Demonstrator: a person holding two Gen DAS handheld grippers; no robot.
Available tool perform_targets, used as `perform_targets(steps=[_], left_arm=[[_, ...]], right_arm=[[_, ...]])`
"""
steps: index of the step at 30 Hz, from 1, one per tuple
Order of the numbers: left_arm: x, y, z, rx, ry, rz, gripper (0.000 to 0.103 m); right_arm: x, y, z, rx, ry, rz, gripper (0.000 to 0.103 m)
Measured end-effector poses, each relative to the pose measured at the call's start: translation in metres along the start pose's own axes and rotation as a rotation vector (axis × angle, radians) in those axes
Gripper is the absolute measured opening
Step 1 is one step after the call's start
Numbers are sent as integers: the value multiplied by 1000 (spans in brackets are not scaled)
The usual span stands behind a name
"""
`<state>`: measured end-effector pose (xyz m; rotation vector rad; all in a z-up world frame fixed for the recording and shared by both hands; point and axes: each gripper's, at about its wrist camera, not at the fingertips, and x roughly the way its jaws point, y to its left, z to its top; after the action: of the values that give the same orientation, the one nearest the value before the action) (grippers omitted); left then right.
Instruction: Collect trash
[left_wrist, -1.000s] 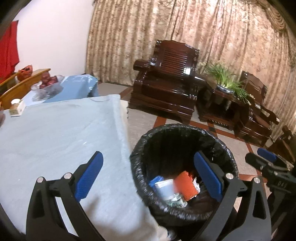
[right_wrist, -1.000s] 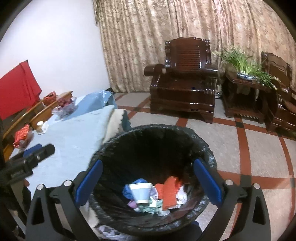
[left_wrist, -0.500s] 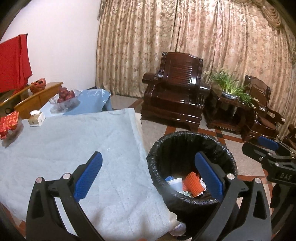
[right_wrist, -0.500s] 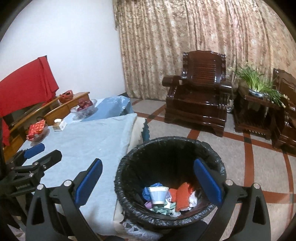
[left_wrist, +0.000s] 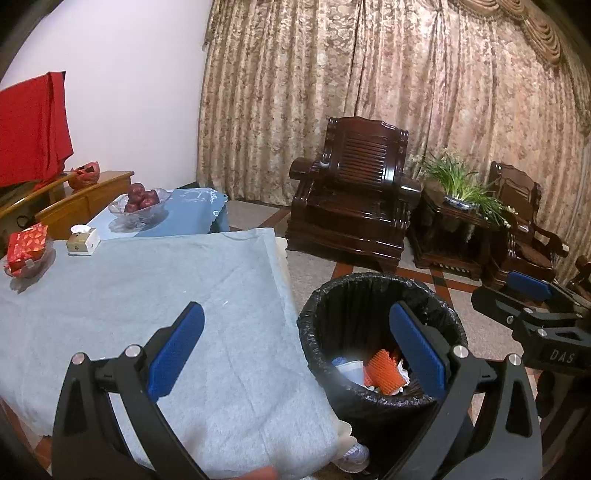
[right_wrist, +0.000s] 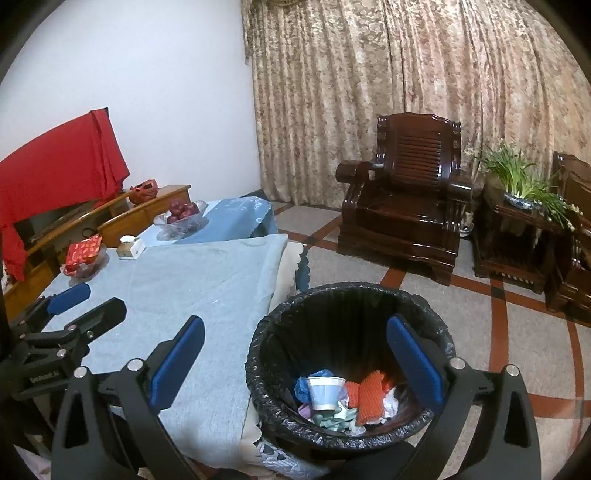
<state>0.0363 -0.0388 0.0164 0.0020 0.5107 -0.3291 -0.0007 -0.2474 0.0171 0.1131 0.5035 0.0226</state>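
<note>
Both grippers are held wide open with nothing between their blue pads: the left gripper (left_wrist: 295, 354) above the table edge, the right gripper (right_wrist: 295, 360) over the bin. Collected trash, including a paper cup (right_wrist: 325, 393) and an orange ribbed piece (right_wrist: 369, 397), is seen lying at the bottom of the black-lined trash bin (right_wrist: 258, 354), which is set on the floor just beside the table's light blue cloth (left_wrist: 129, 295). A fruit bowl (left_wrist: 140, 206) and tissue box (left_wrist: 83, 242) are seen at the table's far end.
</note>
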Motion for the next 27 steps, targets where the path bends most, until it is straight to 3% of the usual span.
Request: perform_targets(steps=[27], left_arm=[[-3,9,-1,-2,-13,12,98]], right_arm=[[-1,6,7,-21,-6,4,97]])
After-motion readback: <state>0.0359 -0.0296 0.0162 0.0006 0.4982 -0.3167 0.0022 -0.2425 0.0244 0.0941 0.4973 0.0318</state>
